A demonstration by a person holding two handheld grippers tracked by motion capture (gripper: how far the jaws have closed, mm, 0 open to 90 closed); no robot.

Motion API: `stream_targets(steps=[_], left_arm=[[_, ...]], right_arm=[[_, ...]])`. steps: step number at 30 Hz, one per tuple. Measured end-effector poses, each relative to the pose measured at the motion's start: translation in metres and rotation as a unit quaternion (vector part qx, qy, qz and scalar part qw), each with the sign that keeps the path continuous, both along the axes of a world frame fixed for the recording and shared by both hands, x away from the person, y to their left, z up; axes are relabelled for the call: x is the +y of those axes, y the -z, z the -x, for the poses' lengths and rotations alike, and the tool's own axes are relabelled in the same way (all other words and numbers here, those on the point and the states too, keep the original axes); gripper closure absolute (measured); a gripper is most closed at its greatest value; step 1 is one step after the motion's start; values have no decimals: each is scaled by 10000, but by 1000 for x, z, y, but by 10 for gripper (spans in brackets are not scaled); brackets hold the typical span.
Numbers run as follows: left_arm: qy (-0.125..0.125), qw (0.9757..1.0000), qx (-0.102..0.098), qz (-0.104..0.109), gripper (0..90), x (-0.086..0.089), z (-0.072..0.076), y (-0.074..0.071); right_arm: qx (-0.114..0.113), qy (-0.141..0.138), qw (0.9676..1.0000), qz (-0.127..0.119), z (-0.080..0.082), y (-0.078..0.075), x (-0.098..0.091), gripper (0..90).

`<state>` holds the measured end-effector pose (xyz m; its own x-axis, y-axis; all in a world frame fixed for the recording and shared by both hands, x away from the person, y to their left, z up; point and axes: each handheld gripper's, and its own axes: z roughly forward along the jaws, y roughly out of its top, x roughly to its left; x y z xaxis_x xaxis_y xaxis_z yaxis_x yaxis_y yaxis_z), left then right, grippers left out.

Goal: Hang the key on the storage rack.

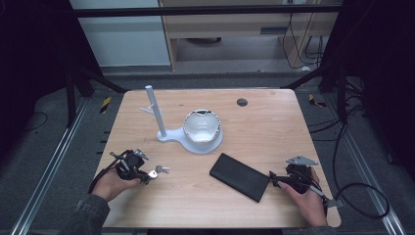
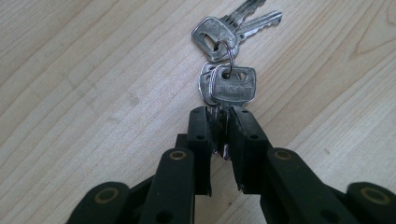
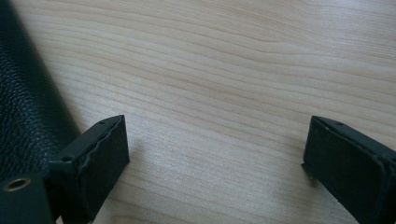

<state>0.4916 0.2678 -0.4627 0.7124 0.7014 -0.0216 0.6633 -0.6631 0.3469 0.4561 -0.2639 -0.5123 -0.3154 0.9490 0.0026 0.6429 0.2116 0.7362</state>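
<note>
1. At the left of the high view, the left gripper point(image 1: 149, 177) lies low over the pale wooden table point(image 1: 274, 122), held in the person's left hand point(image 1: 111, 184), whose grey-green sleeve point(image 1: 88, 215) comes in from the bottom edge.
2. In the left gripper view its two black jaws stand nearly together, clamped on a bunch of silver metal keys point(image 2: 227, 84) on a thin wire ring point(image 2: 226, 52). One flat key head stands just above the pads; two more keys lie beyond it on the wood, blades pointing away.
3. In the high view the bunch lies on the table near its front left edge, right at the tips of that gripper.
4. Farther back, about mid-table, stands a white stand with an upright post and a flat rounded base point(image 1: 164, 132). A white bowl with an uneven rim point(image 1: 201, 126) sits on that base.
5. A small dark round disc point(image 1: 242, 102) is set in the table top near the far edge.
6. Right of centre, a flat black rectangular case with a grained, leather-like surface point(image 1: 240, 176) lies slantwise on the wood.
7. At the right, the right gripper point(image 1: 272, 179) sits in the person's right hand point(image 1: 308, 198), its tips just beside the case's right end.
8. In the right gripper view its jaws stand wide apart with bare wood between them, gripping nothing; the case's edge lies just outside the left-hand pad.
</note>
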Motion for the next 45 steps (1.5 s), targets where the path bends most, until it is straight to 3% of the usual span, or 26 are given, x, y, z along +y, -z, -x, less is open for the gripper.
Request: stream_targets(steps=[2, 4, 6, 7, 12, 14, 17, 20, 23, 27, 28, 30, 36, 45], left_arm=[[17, 10000, -22, 8, 759, 0, -1, 0], [-44, 10000, -48, 31, 653, -1, 0, -1], [-32, 10000, -70, 55, 639, -3, 1, -2], [-10, 9999, -127, 57, 584, -6, 1, -2], [25, 10000, -78, -53, 558, -9, -2, 2], [49, 10000, 9, -67, 594, -9, -4, 4], [132, 9999, 86, -57, 770, -9, -6, 3], [111, 9998, 180, 14, 802, -8, -7, 3], [98, 9998, 172, -56, 804, -9, -5, 2], [106, 9998, 158, 34, 846, -7, -5, -3], [113, 9998, 159, 11, 892, -8, -5, -4], [131, 9997, 191, -117, 898, -8, -6, -3], [135, 9996, 225, -73, 900, -8, -5, -2], [219, 9996, 55, -174, 900, -12, -4, -2]], right_arm=[[0, -2, 10000, 0, 0, 0, 0, 69], [1, 1, 10000, 1, 0, 0, 0, 70], [1, 1, 10000, 1, 0, 0, 0, 69], [1, 1, 10000, 1, 0, 0, 0, 69], [-8, -1, 10000, 14, 0, 0, 0, 69], [-7, -2, 10000, 13, 0, 0, 0, 70], [-6, -1, 10000, 13, 0, 0, 0, 70], [-8, 0, 10000, 14, 0, 0, 0, 70], [-7, 0, 10000, 13, 0, 0, 0, 70], [-7, 1, 10000, 13, 0, 0, 0, 70], [-7, 2, 10000, 11, 0, 0, 0, 70], [-7, 2, 10000, 12, 0, 0, 0, 70], [-7, 2, 10000, 12, 0, 0, 0, 70], [-6, -3, 10000, 15, 0, 0, 0, 70]])
